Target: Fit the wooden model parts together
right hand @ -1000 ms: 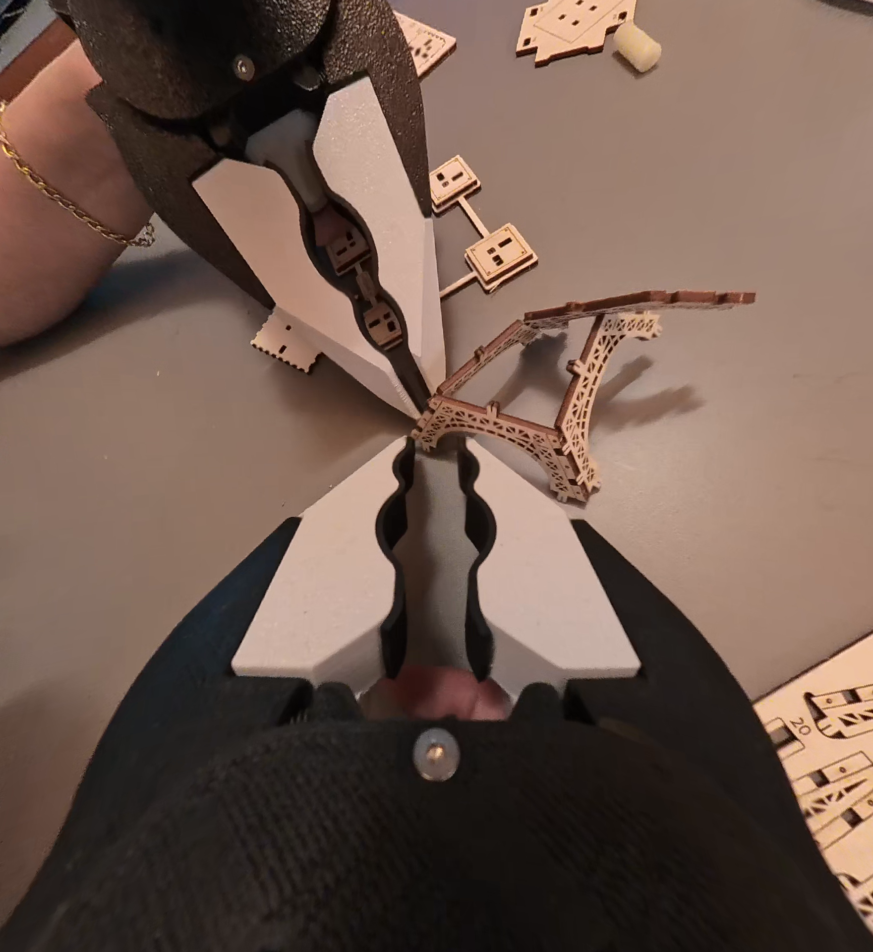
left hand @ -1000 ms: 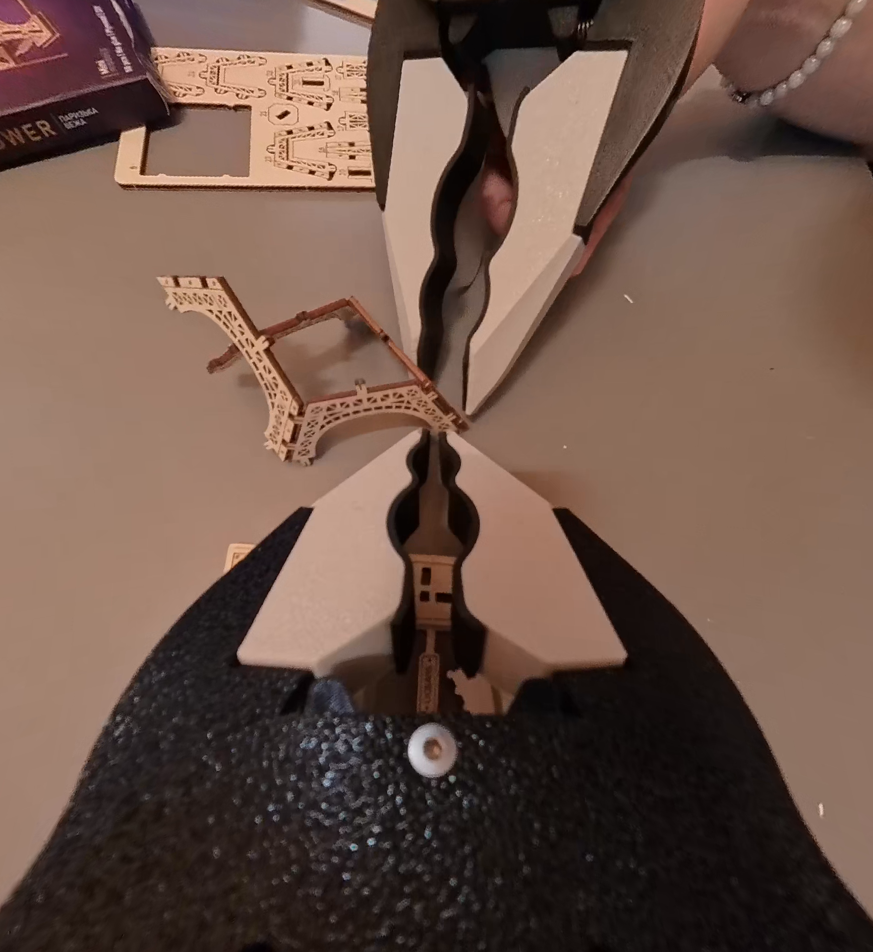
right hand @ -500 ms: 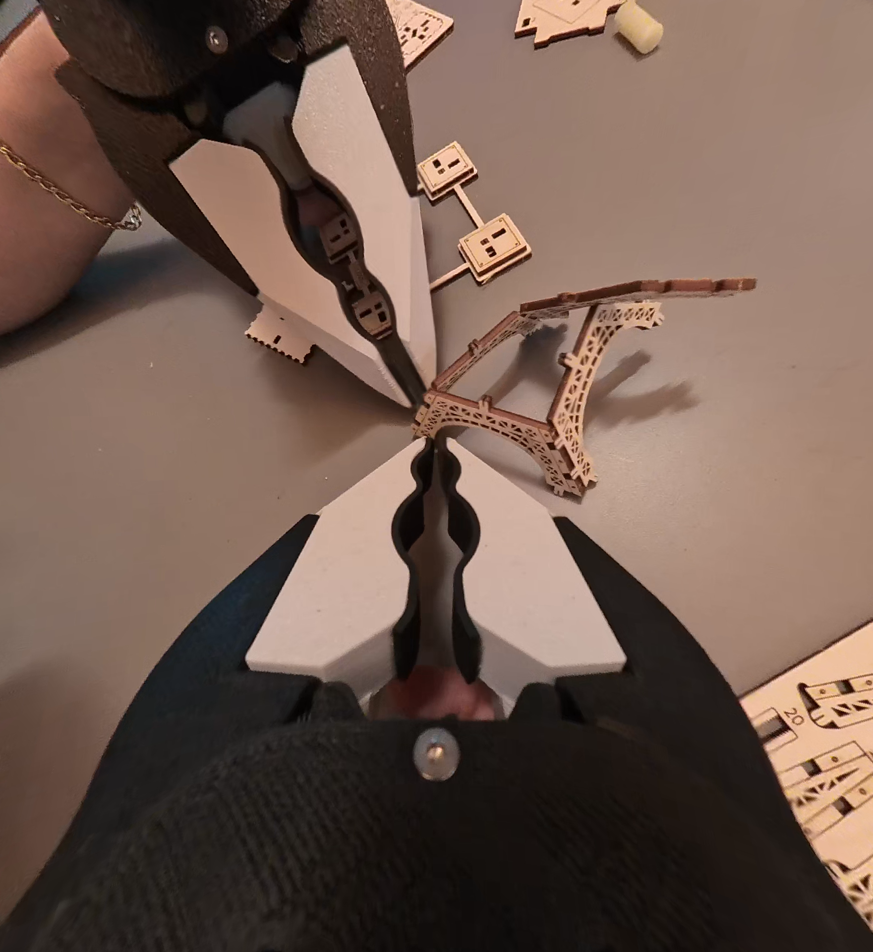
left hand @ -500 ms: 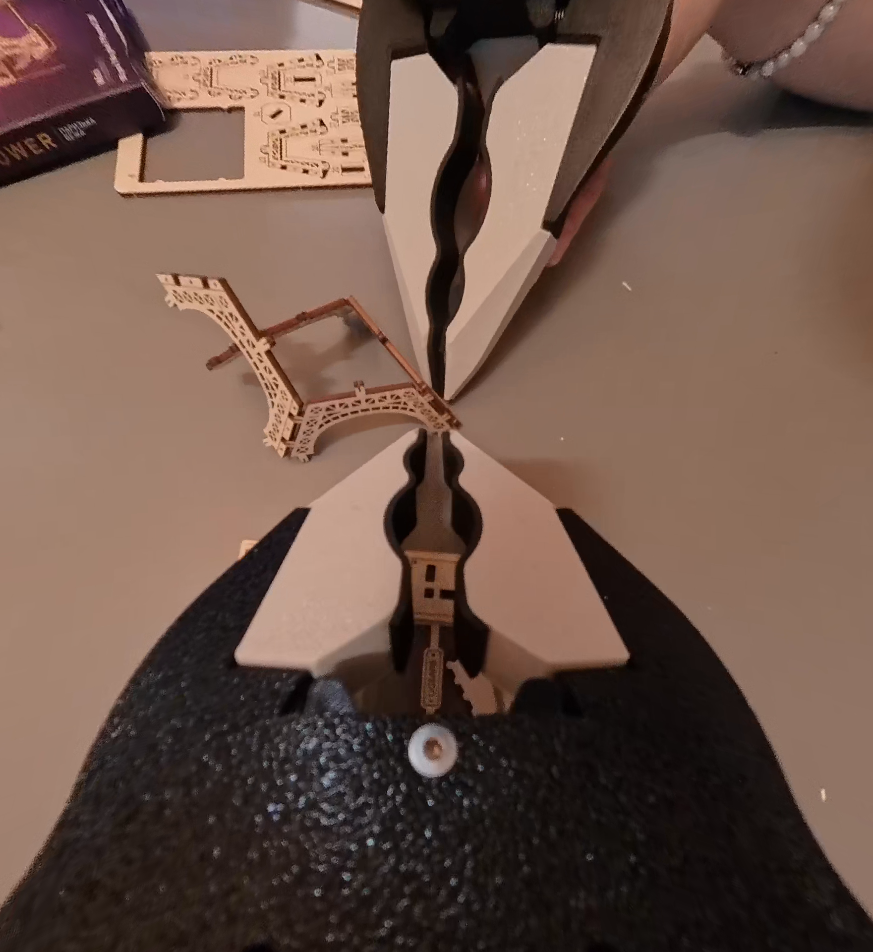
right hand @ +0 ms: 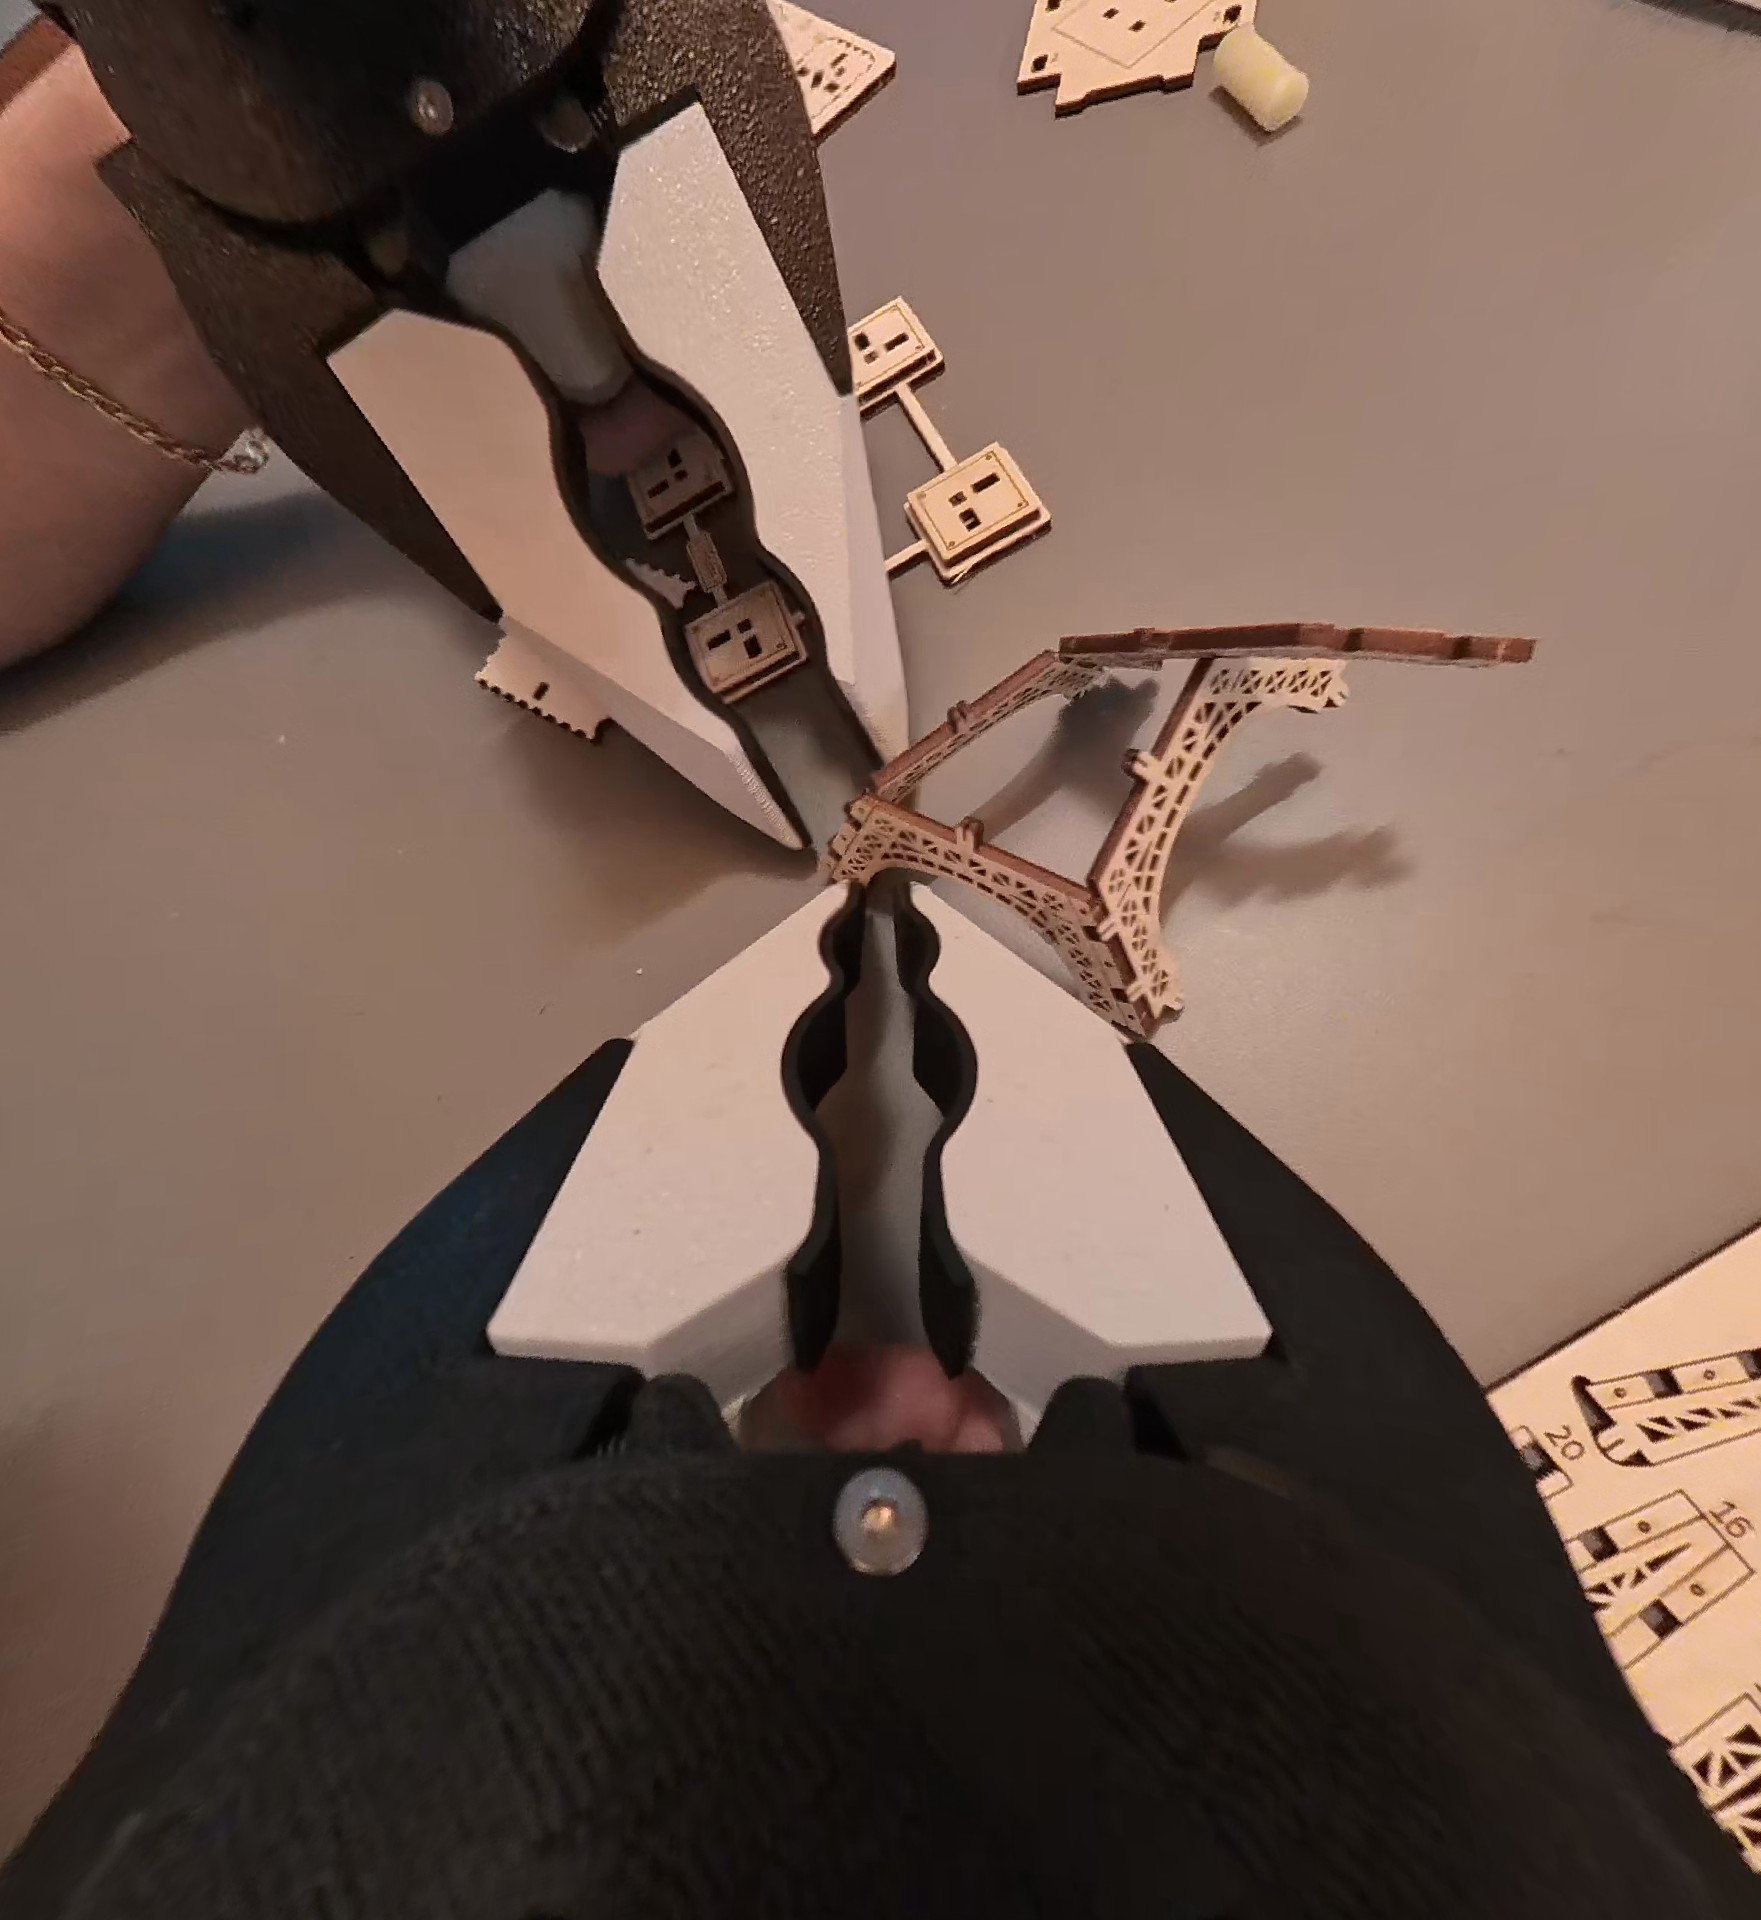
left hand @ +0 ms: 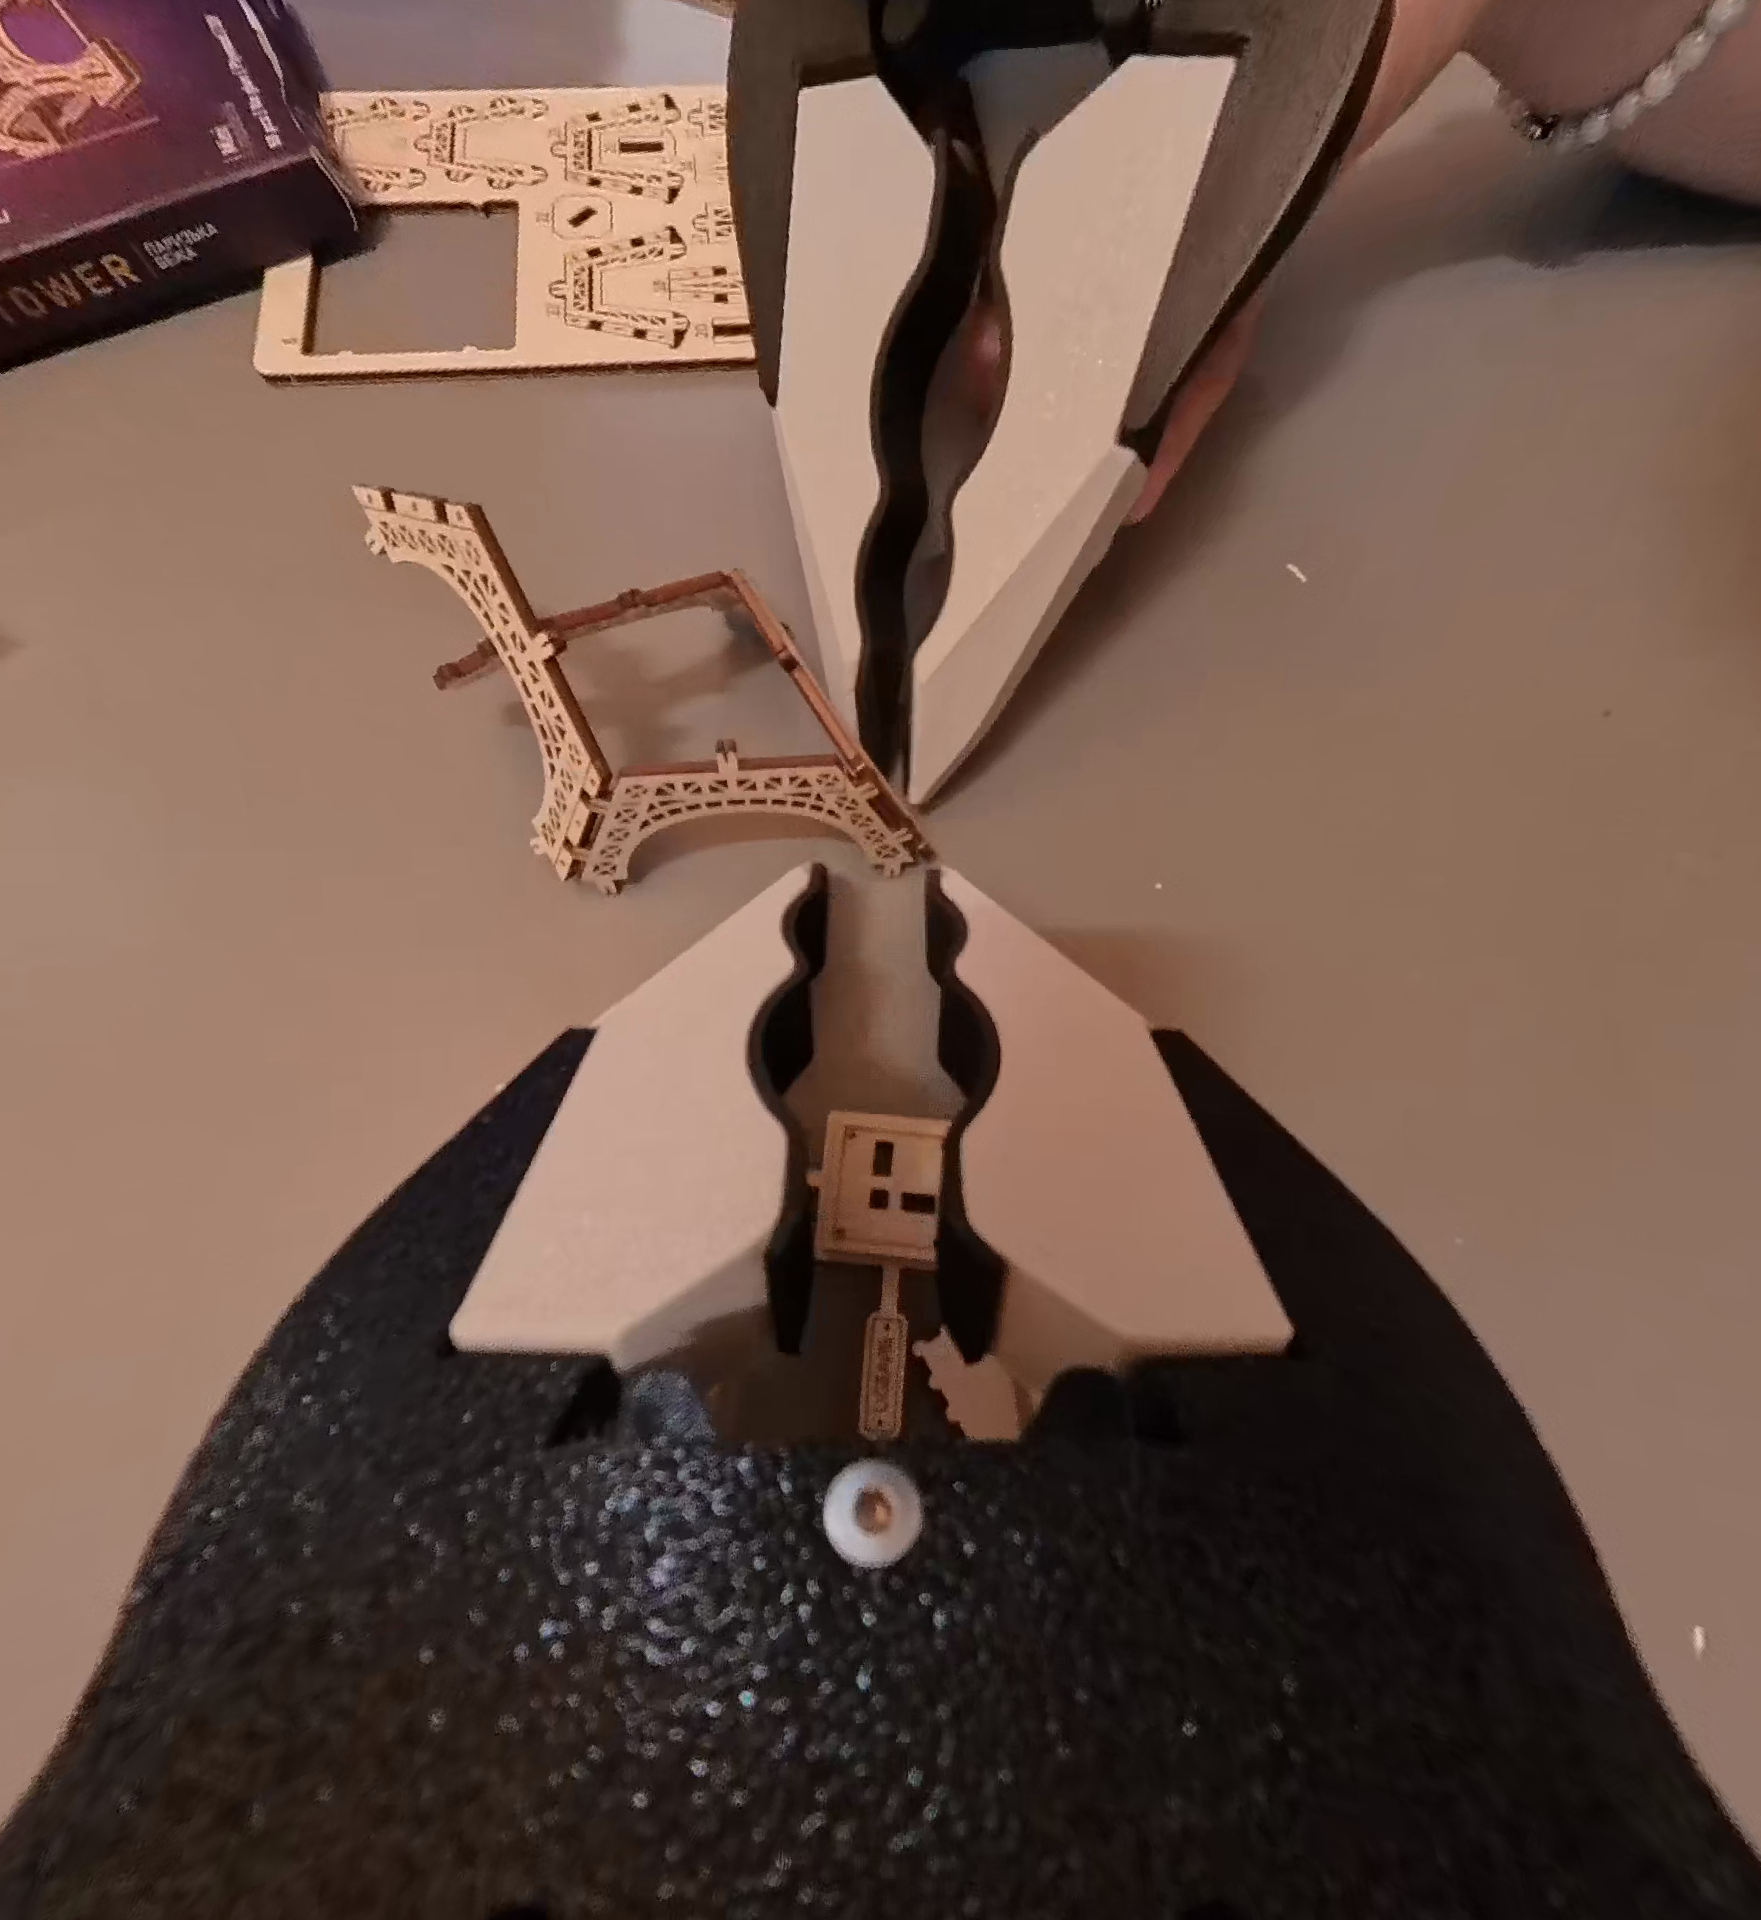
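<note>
A partly built wooden tower base (left hand: 730,800), two pale lattice arches on a brown square frame, stands tilted on the grey table (left hand: 1427,935). It also shows in the right wrist view (right hand: 969,873). My right gripper (right hand: 884,904) is shut on the corner where an arch meets the frame, and it comes in from above in the left wrist view (left hand: 897,779). My left gripper (left hand: 876,883) is open and empty, its tips just short of the same corner, and it enters from the upper left in the right wrist view (right hand: 845,790). Small square wooden pieces on a sprue (left hand: 886,1195) lie on the table under its fingers.
A purple box (left hand: 107,177) and a cut-out parts sheet (left hand: 543,229) lie at the far left. Another parts sheet (right hand: 1686,1558) lies at the right. More sprue squares (right hand: 975,514), a serrated piece (right hand: 543,696), a flat piece (right hand: 1125,52) and a pale cylinder (right hand: 1260,73) lie around. Left and right tips are no more than a few centimetres apart.
My right gripper has closed onto the corner of the tower base. My left gripper, which was pinched at that corner, has opened its fingers.
</note>
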### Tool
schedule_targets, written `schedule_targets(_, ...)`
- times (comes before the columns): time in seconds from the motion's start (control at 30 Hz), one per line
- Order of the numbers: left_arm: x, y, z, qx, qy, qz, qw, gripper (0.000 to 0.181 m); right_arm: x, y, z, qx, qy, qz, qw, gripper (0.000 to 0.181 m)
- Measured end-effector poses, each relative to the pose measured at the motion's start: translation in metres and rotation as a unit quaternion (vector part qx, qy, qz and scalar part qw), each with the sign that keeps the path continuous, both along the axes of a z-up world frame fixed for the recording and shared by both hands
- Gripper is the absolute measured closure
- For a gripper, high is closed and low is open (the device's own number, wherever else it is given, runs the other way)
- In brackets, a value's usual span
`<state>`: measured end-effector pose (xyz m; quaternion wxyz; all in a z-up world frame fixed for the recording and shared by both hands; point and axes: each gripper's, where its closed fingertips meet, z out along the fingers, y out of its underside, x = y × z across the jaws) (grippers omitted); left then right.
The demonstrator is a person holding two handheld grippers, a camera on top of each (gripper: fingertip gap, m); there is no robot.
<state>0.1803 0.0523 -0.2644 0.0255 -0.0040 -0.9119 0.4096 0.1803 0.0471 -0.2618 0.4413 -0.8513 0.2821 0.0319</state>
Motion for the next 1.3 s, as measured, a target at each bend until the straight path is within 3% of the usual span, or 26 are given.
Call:
schedule_targets(0.17, 0.003, -0.003, 0.003, -0.016, 0.002, 0.004, 1.0, 0.167, -0.002, 0.001, 0.001, 0.002, -0.001, 0.01, 1.0, 0.174)
schedule_targets(0.37, 0.002, -0.005, 0.0, -0.007, -0.008, -0.003, 1.0, 0.174, 0.0, 0.0, -0.001, -0.005, -0.004, 0.008, 1.0, 0.181)
schedule_targets(0.47, 0.0, -0.006, 0.0, -0.006, -0.016, -0.005, 1.0, 0.175, 0.0, 0.0, 0.0, -0.003, -0.007, 0.009, 1.0, 0.174)
schedule_targets(0.6, 0.001, -0.005, -0.004, 0.005, -0.011, 0.001, 1.0, 0.163, 0.009, -0.012, 0.0, -0.012, -0.024, -0.011, 1.0, 0.165)
schedule_targets(0.83, 0.003, -0.008, -0.002, -0.001, -0.025, 0.005, 1.0, 0.171, 0.008, -0.007, -0.001, -0.021, -0.035, -0.003, 0.999, 0.166)
schedule_targets(1.17, 0.006, -0.008, 0.005, -0.022, 0.004, 0.019, 1.0, 0.169, 0.004, -0.003, -0.001, -0.003, -0.002, 0.015, 1.0, 0.181)
schedule_targets(1.3, 0.01, -0.006, 0.001, -0.011, 0.022, 0.04, 0.999, 0.168, 0.002, -0.002, 0.004, 0.032, 0.039, 0.025, 0.998, 0.173)
